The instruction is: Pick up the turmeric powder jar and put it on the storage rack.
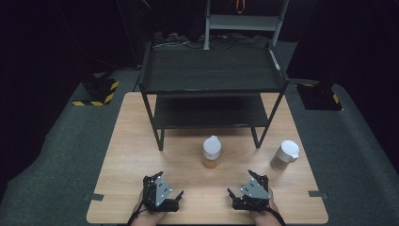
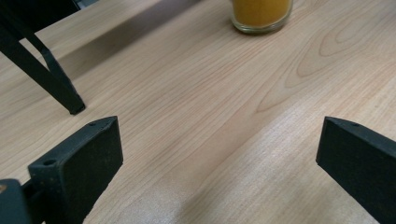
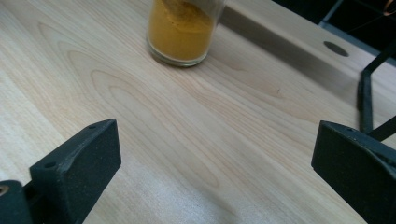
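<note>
Two white-lidded glass jars stand on the wooden table (image 1: 141, 141): one with yellow powder (image 1: 211, 151) near the middle, one with brown powder (image 1: 284, 155) to its right. A hand holds my left gripper (image 1: 168, 186) near the front edge, open, nothing between its jaws. My right gripper (image 1: 241, 183) sits level with it on the right, also open and empty. In the left gripper view the yellow jar (image 2: 261, 14) is ahead to the right of the wide-set left gripper (image 2: 219, 149). The right gripper view has the same jar (image 3: 183, 30) ahead to the left of the right gripper (image 3: 217, 149).
A black two-tier shelf rack (image 1: 211, 70) stands on the back half of the table, both shelves bare. One of its front legs (image 2: 51, 74) is to my left gripper's left, another (image 3: 366, 98) to my right gripper's right. Dark floor surrounds the table.
</note>
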The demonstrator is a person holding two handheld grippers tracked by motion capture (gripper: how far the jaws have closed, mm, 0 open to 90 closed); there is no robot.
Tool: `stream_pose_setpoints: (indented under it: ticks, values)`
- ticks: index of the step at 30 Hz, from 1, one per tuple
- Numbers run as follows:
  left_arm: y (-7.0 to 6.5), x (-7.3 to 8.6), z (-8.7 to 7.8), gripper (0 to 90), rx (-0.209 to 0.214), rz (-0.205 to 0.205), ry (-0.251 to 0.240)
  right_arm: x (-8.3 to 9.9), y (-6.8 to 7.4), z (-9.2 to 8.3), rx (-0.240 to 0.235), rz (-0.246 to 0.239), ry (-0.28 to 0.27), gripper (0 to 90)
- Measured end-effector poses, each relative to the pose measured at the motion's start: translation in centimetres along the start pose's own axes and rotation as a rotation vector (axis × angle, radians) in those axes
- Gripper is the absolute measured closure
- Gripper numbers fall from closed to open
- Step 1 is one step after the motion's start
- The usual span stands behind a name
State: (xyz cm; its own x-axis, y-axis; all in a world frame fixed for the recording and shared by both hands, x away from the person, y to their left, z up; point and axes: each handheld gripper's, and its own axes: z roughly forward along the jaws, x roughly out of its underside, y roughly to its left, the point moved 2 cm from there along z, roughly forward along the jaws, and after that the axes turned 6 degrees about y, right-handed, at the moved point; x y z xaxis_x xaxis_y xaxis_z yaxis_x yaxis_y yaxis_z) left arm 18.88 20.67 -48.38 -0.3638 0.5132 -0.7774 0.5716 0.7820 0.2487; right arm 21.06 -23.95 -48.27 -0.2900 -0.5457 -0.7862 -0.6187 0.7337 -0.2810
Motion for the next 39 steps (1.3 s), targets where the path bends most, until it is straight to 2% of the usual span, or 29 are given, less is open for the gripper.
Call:
stream_pose_setpoints:
  ticks: [3,7,13,14,22,28,31,39]
  values:
    - [-0.34,-0.06,0.01,0.6,-0.011,0.017,0.003,-0.09,-0.16,0.05,-0.002,0.017,0.006,0.6]
    - [-0.6,-0.08,0.0,0.6,-0.024,0.022,0.004,-0.1,-0.23,0.06,-0.005,0.014,0.007,0.6]
    - [-0.37,-0.08,0.01,0.6,-0.017,0.004,0.004,-0.2,-0.6,0.13,-0.024,0.015,0.013,0.6]
    - [-0.39,-0.03,0.0,0.6,-0.018,0.001,0.001,-0.08,-0.74,0.1,-0.027,0.028,0.007,0.6]
    - [-0.2,-0.24,0.08,0.6,-0.011,-0.004,0.014,0.11,-0.49,-0.01,-0.011,0.034,-0.004,0.6]
    - [-0.16,0.01,-0.02,0.6,-0.011,-0.017,0.0,0.04,-0.34,-0.02,-0.006,0.029,0.001,0.6]
    - [-0.18,0.05,-0.08,0.6,-0.011,-0.01,-0.001,-0.07,-0.21,-0.02,-0.003,0.025,0.008,0.6]
    - [0.37,0.17,-0.09,0.6,0.006,-0.048,-0.006,-0.02,-0.27,-0.04,-0.007,0.021,0.005,0.6]
